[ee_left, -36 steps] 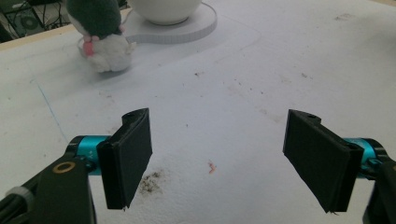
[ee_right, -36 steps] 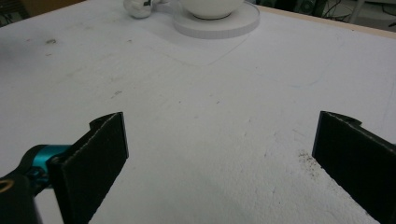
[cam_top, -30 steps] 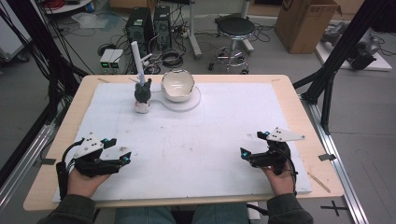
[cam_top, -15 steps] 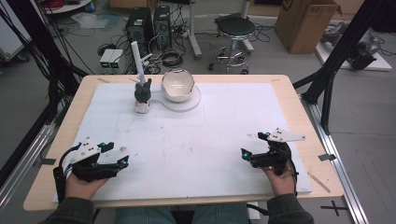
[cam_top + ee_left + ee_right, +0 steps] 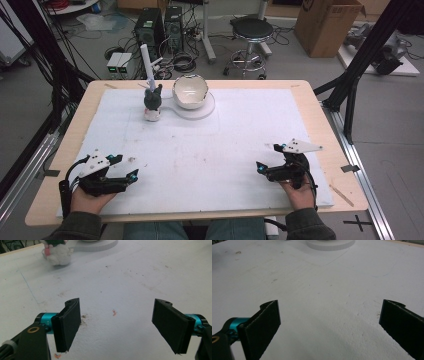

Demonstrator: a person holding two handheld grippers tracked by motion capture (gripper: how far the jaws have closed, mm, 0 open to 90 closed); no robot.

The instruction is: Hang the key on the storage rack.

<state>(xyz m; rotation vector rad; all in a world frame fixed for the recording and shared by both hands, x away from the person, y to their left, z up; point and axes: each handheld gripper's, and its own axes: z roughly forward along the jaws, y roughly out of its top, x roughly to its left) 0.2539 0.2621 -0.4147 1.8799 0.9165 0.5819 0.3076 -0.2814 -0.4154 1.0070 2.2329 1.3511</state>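
On the high view the left gripper rests at the near left of the white foam sheet that covers the wooden table, held in the person's left hand, while the right gripper sits at the near right in the right hand. Both are released: in the left gripper view the two black jaws stand wide apart with bare, lightly stained sheet between them, and in the right gripper view the jaws are spread wider yet over clean white sheet, grasping nothing. The two grippers lie well apart from each other and both point toward the far side. At the far edge of the sheet, left of centre, stands a small white-and-pink toy figure with a dark top, from which a white rod rises, tilted a little; the figure's lower part also shows at the far left of the left gripper view. Just to its right a white bowl sits on a round white foam disc, whose rim appears at the far edge of the right gripper view. Both things are well apart from either gripper. On the floor beyond the table stand a round stool and a cardboard box.
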